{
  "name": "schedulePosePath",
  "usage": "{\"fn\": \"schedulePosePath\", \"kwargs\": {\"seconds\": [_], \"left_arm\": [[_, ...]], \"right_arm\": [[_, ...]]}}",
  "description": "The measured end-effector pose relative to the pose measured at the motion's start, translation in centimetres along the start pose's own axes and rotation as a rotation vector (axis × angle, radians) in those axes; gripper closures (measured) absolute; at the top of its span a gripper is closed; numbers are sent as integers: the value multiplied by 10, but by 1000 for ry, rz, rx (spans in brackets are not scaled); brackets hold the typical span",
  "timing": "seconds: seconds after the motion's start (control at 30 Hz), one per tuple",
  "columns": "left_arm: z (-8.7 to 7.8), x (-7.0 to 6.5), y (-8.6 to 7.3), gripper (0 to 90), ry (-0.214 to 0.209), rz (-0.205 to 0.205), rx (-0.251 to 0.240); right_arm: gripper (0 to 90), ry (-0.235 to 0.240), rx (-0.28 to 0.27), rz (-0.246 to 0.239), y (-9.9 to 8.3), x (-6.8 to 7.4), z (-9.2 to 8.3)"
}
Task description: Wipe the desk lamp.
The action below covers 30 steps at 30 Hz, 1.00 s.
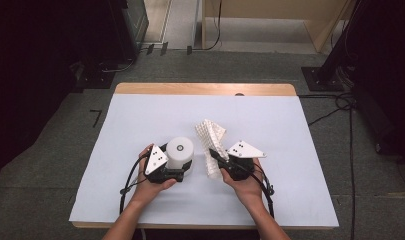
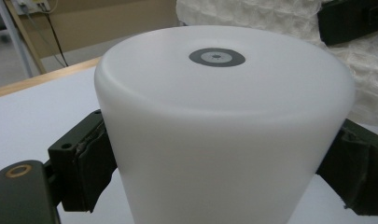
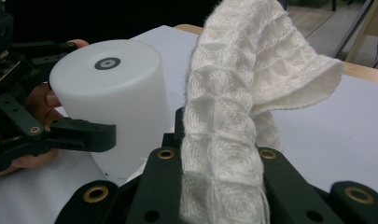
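Left gripper (image 1: 182, 171) clamps the white cup (image 1: 180, 152), upside down on the table (image 1: 140, 120); right gripper (image 1: 216, 159) pinches the white cloth (image 1: 211, 135). Cloth stands just right of the cup.

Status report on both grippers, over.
Left gripper clamped on white cylinder. Right gripper shut on white waffle cloth, held up beside it. Nothing in the way.

Cylinder container (image 1: 180, 153) stands upright on table (image 1: 140, 120), approx centre, twd the person's edge. Waffle-weave cloth (image 1: 211, 137) just R of it, bunched and rising off the table, top end folding over to the R. Left gripper (image 1: 176, 173) sits on container's near side, one finger each side. Right gripper (image 1: 214, 158) is on cloth's near-R side, cloth betw its fingers.
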<state>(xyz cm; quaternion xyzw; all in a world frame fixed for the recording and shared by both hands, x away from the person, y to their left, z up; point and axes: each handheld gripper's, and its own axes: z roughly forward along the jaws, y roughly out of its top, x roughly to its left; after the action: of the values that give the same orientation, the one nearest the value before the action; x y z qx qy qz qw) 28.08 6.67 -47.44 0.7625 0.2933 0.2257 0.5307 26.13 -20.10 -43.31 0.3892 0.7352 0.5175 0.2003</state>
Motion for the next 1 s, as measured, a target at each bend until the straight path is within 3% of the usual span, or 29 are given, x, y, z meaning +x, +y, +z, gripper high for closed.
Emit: {"fn": "schedulePosePath", "kwargs": {"seconds": [0.1,0.23,0.33,0.6,0.63,0.7,0.8,1.0], "left_arm": [[-4,4,-1,85,-11,-32,0],[-4,-1,0,55,33,-24,34],[-3,-6,-1,41,74,-38,61],[1,-23,2,40,180,-93,61],[3,-27,2,38,220,-100,64],[5,-29,2,39,236,-111,72],[8,-37,4,68,325,-119,71],[11,-40,4,74,354,-127,77]], "right_arm": [[802,-5,2,-1,-2,-2,0],[801,-13,21,5,-6,-4,2],[800,-14,27,6,-7,-6,3],[799,-19,32,18,-8,-7,4],[800,-19,32,14,-9,-7,5],[799,-20,31,12,-9,-7,5],[799,-16,37,10,-11,-6,7],[799,-11,53,10,-13,-4,11]]}}
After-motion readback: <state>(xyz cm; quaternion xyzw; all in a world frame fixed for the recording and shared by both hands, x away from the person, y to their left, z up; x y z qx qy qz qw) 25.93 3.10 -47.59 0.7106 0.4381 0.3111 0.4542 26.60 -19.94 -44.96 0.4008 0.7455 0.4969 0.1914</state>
